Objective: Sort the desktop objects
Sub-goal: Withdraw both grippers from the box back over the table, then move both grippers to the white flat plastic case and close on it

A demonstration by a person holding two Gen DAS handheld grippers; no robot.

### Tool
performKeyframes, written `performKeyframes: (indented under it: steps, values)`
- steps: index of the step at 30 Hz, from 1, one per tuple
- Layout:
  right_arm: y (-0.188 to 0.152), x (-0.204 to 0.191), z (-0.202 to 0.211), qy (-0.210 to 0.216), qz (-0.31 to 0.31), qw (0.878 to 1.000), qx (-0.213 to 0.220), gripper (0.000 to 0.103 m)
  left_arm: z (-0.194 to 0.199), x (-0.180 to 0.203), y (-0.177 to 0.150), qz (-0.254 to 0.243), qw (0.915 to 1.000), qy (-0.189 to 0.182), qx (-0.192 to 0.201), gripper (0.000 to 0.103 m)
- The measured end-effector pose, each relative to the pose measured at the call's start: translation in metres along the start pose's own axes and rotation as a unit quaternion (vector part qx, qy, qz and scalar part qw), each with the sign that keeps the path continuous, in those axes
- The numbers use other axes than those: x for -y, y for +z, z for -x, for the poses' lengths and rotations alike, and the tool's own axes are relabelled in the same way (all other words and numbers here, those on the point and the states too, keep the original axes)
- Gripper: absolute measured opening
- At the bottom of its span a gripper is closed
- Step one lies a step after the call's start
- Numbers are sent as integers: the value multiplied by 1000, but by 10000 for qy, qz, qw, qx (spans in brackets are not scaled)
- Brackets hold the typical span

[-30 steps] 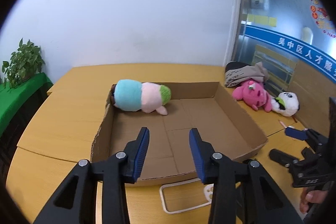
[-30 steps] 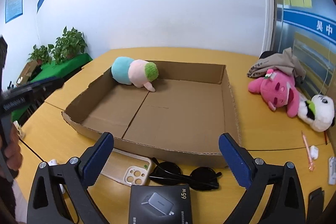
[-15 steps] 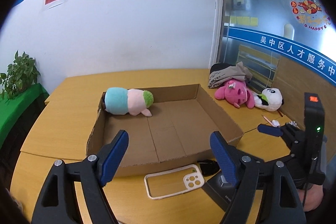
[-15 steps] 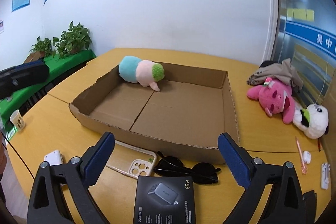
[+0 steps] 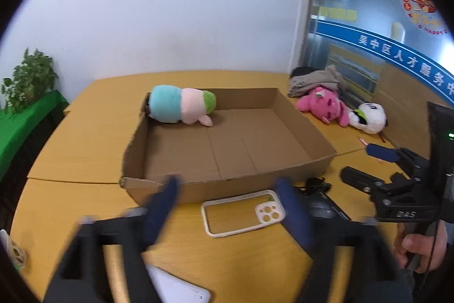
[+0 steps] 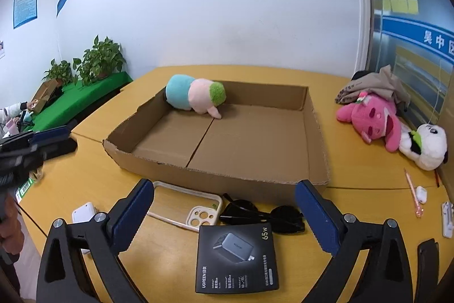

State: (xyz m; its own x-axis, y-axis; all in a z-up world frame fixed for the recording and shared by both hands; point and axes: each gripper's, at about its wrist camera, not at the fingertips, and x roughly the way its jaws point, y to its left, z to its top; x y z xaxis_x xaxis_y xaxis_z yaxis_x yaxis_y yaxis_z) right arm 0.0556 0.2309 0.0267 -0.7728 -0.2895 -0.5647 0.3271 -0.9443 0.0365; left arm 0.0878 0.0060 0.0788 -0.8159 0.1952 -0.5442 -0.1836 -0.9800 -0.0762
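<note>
A shallow cardboard box lies on the wooden table, with a blue, pink and green plush in its far left corner. In front of the box lie a white phone case, black sunglasses and a black charger box. My left gripper hovers over the phone case, blurred, its jaws opening with nothing between them. My right gripper hangs above the sunglasses and charger box, its jaws opening wide and nothing gripped.
A pink plush, a panda plush and a heap of clothing lie right of the box. A pink pen and small white items sit at the right edge. A small white gadget lies left of the case. Potted plants stand far left.
My left gripper's jaws have spread from narrow to wide, and it has drawn back from the box to above the phone case. The right gripper has shifted slightly and still stands wide.
</note>
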Motion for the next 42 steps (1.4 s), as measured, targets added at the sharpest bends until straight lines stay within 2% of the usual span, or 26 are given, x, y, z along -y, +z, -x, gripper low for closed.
performKeyframes:
  steps: [4, 5, 6, 7, 8, 9, 12, 13, 14, 15, 16, 17, 22, 23, 24, 25, 26, 28, 30, 31, 32, 33, 34, 37, 42]
  values:
    - [-3, 2, -6, 110, 12, 9999, 63, 100, -7, -8, -1, 153, 9997, 143, -80, 83]
    - [-4, 2, -10, 117, 19, 9999, 26, 88, -9, -11, -2, 193, 9995, 247, -78, 81]
    - [-3, 3, -15, 129, 18, 9999, -69, 74, -10, -15, -4, 223, 9992, 312, -70, 71]
    - [-3, 6, -22, 190, -39, 9996, -209, 34, -10, -19, -6, 268, 9990, 335, -98, 59]
    - [-2, 10, -28, 273, -156, 9989, -336, 13, -11, -23, -8, 310, 9989, 309, -159, 25]
    - [-2, 15, -33, 321, -269, 9983, -414, 13, -12, -28, -11, 352, 9987, 261, -254, 2]
    - [-2, 20, -41, 300, -329, 9978, -485, 14, -13, -40, -18, 384, 9979, 347, -378, 4]
    - [-2, 21, -43, 307, -373, 9976, -495, 28, -13, -43, -20, 416, 9978, 331, -397, 8]
    - [-2, 23, -45, 320, -444, 9972, -503, 64, -13, -46, -21, 478, 9974, 324, -420, 26]
    - [-3, 24, -46, 321, -513, 9969, -497, 84, -13, -50, -22, 524, 9970, 359, -434, 59]
    - [-3, 25, -47, 288, -559, 9970, -461, 103, -13, -53, -23, 553, 9967, 434, -415, 75]
    - [-3, 25, -46, 234, -577, 9973, -394, 102, -12, -56, -24, 574, 9964, 524, -327, 82]
    - [2, 19, -48, 147, -301, 9989, -331, 101, -16, -64, -24, 590, 9969, 448, -265, 82]
    - [2, 17, -48, 106, -211, 9992, -320, 91, -17, -65, -24, 578, 9972, 429, -201, 77]
    - [3, 15, -49, 100, -130, 9993, -334, 79, -18, -65, -25, 561, 9975, 406, -158, 54]
    - [3, 13, -50, 112, -63, 9992, -376, 47, -20, -66, -25, 545, 9978, 339, -190, 33]
    - [3, 11, -51, 123, -25, 9990, -429, 23, -25, -66, -25, 553, 9977, 208, -322, 1]
    - [2, 8, -53, 157, 22, 9986, -495, 19, -30, -68, -27, 596, 9970, 112, -478, 4]
    - [1, 8, -50, 181, 4, 9987, -467, 19, -30, -68, -28, 561, 9969, 143, -536, 5]
    - [1, 8, -47, 208, -25, 9988, -447, 22, -30, -69, -29, 572, 9968, 140, -544, 9]
    - [0, 8, -45, 212, -57, 9988, -444, 43, -30, -70, -29, 614, 9964, 136, -566, 33]
    - [-2, 9, -43, 185, -91, 9988, -452, 64, -31, -71, -30, 672, 9958, 139, -609, 70]
    - [-3, 10, -42, 152, -114, 9988, -454, 101, -31, -73, -30, 741, 9952, 163, -621, 81]
    - [-7, 16, -36, 169, -240, 9989, -378, 103, -27, -77, -33, 849, 9951, 58, -505, 81]
    - [-15, 7, -42, 597, -117, 9962, -619, 103, -33, -81, -41, 845, 9931, 117, -799, 81]
